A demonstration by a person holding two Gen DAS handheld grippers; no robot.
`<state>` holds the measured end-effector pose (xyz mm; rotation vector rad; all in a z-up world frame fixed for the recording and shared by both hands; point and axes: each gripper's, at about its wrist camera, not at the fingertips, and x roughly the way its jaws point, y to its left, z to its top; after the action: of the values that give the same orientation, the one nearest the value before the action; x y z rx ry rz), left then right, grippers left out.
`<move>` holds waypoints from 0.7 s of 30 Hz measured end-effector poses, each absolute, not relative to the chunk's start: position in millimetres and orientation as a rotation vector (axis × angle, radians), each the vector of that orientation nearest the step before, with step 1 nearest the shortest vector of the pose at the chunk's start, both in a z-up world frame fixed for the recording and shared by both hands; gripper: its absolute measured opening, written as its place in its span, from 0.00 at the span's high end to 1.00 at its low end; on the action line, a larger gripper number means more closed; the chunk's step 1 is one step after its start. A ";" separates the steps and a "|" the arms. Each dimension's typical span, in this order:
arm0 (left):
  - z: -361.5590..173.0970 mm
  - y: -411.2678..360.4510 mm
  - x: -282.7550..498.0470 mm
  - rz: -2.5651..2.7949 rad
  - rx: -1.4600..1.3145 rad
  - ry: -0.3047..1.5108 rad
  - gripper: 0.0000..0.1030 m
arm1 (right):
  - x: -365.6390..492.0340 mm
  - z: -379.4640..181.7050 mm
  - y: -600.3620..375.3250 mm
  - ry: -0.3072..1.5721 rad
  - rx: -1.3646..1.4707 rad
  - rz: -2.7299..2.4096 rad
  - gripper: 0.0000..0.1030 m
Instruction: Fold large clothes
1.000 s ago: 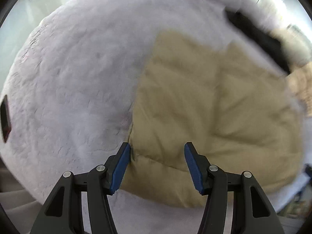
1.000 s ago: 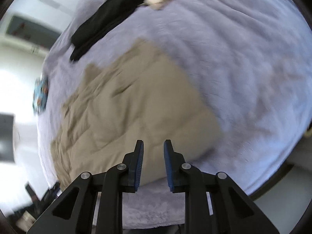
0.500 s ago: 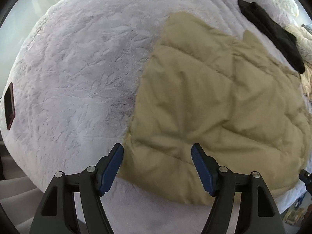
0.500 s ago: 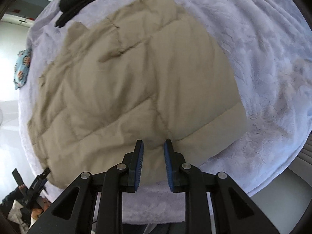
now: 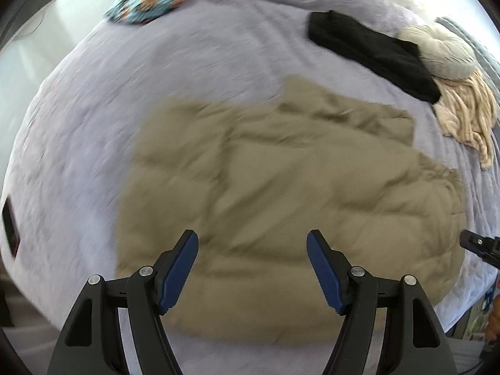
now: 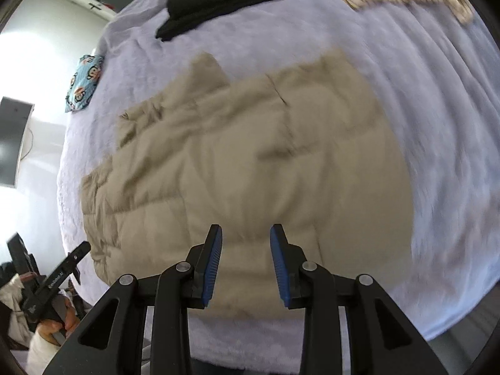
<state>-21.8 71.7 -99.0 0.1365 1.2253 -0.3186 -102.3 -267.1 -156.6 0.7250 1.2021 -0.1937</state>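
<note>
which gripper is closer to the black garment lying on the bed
Neither, clearly. The left gripper and the right gripper, its jaws opening, both hover over the tan jacket's near edge, with the black garment far beyond it.

Both tools share one build. The left gripper and right gripper have matte black angular arms with triangular cut-outs and round silver screws at the pivots. Ribbed blue pads line the fingers. White lettering marks the left tool's black body, too small to read.

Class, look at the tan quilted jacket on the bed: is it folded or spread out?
Folded: the tan quilted jacket lies as a compact block, no sleeves sticking out.
</note>
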 end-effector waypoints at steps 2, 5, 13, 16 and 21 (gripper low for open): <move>-100.5 49.4 -12.3 -0.350 0.159 1.203 0.29 | -91.1 -157.3 -268.2 1.199 0.706 -0.213 0.73; -113.9 15.5 6.9 -0.378 0.202 1.195 0.29 | -69.3 -169.2 -272.7 1.202 0.697 -0.245 0.74; -174.0 -2.4 61.5 -0.366 0.247 1.232 0.29 | -25.2 -214.8 -289.6 1.226 0.697 -0.341 0.74; -184.3 -3.8 75.2 -0.374 0.258 1.241 0.27 | -10.6 -226.9 -291.3 1.246 0.666 -0.357 0.74; -173.0 -3.5 77.2 -0.364 0.260 1.264 0.27 | -1.7 -218.4 -289.0 1.290 0.619 -0.381 0.74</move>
<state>77.2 -3.5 -173.0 0.2598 1.2637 -0.3636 -1.7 -289.0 -218.4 0.6194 1.2904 -0.3806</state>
